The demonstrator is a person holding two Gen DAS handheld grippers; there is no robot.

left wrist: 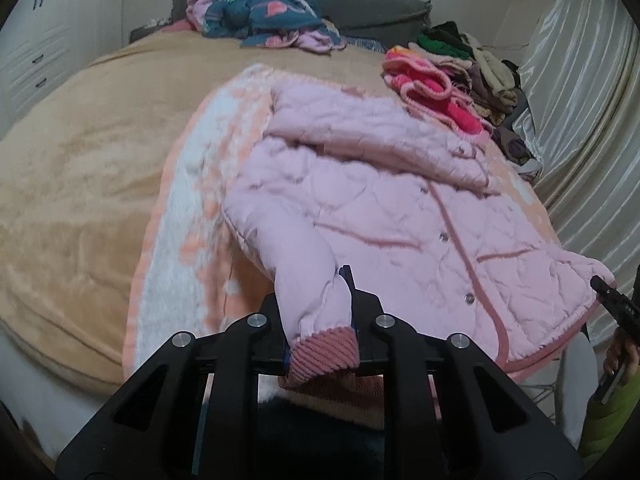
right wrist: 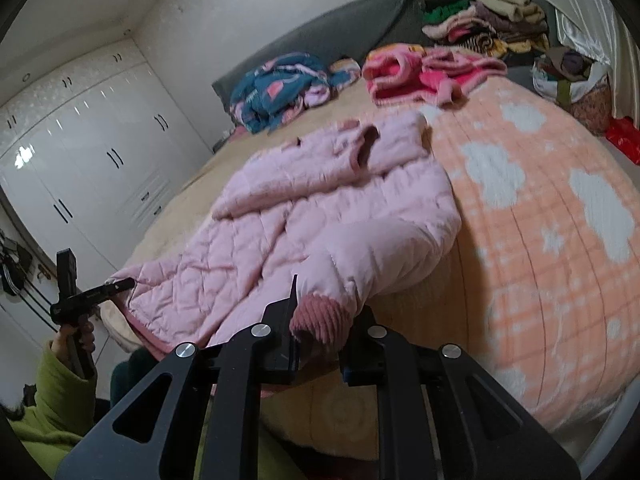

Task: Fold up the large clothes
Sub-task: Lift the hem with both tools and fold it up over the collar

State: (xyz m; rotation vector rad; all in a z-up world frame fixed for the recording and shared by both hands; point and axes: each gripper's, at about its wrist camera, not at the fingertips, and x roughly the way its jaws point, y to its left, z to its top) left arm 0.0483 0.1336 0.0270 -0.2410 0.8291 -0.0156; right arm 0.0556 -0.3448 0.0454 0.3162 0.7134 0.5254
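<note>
Looking along the left wrist view first, the left gripper (left wrist: 320, 320) is pinching the ribbed cuff (left wrist: 324, 354) of one sleeve of the pink quilted jacket (left wrist: 380, 208), which lies front-up on the peach cloud blanket (left wrist: 192, 208) spread over the bed (left wrist: 80, 152). The snaps look fastened and the body lies roughly flat, so I judge the folding barely begun: neither sleeve is laid across the chest yet. At the right edge, the other gripper shows only as a dark tip near the hem.

From the right wrist view, the right gripper (right wrist: 320, 320) is clamped on the other cuff (right wrist: 320, 316), at the near edge of the bed. The jacket's hood end points toward a crumpled blue garment (right wrist: 280, 88) and a pink one (right wrist: 420, 76); a stack of clothes (right wrist: 480, 20) sits beyond. Motion blur softens the jacket, and its underside and the fingertips behind the cuffs are hidden.
</note>
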